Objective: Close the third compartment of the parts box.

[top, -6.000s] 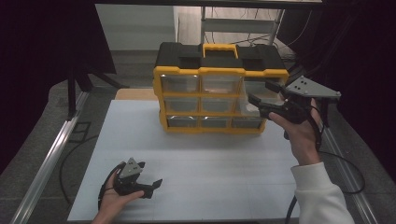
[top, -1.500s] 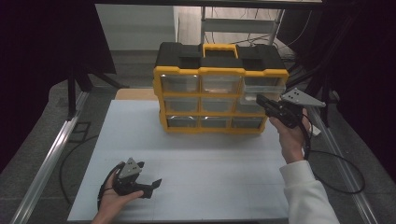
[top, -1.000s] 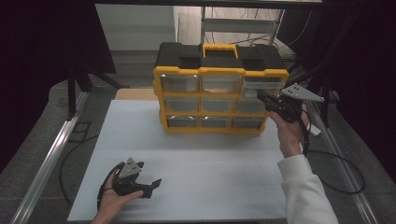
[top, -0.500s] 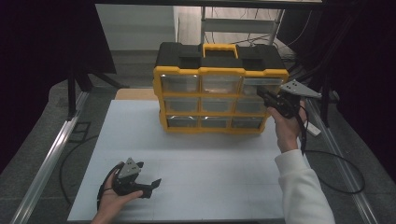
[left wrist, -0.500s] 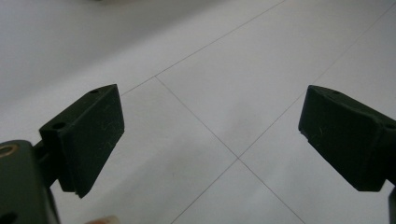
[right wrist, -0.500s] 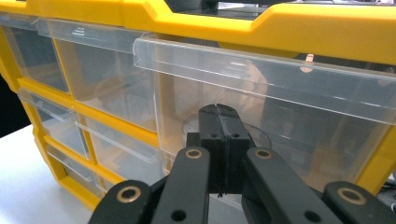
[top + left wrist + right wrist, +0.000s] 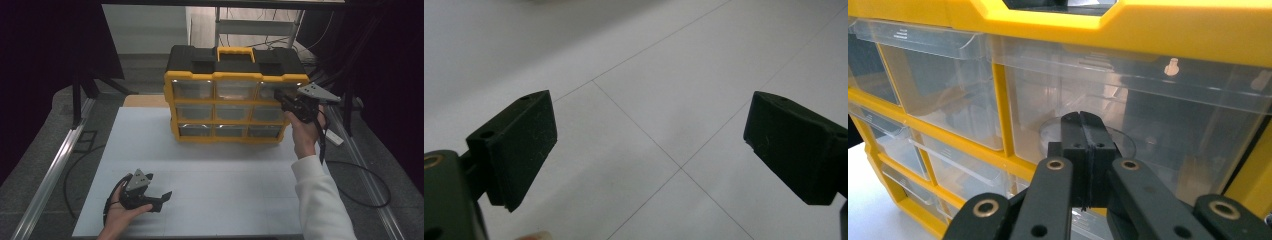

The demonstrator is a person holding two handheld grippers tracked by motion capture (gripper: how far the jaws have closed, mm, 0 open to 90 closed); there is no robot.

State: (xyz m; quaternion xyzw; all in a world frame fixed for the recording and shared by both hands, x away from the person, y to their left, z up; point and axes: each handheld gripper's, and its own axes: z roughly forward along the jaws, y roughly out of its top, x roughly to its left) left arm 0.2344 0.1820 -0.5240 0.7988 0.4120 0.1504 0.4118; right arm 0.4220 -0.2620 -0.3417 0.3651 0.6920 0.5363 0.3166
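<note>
Right gripper sits at the top-right drawer of the yellow-and-black organizer, jaws pressed flat together with nothing visible between them, tips right at the clear drawer front. Right gripper view confirms it: jaws clenched, tips just in front of the drawer's lower front, yellow frame above and divider to the left. Left gripper rests low on the near-left of the table, jaws spread wide over bare surface, holding nothing.

Organizer stands upright at the far middle of the white table, long axis left-right, drawer fronts facing the near side, carry handle on top. Three by three drawers, all look shut.

Open table between organizer and near edge. Right table edge is close beside the right hand. Metal rail along the left side, cables on the floor right, dark surroundings.
</note>
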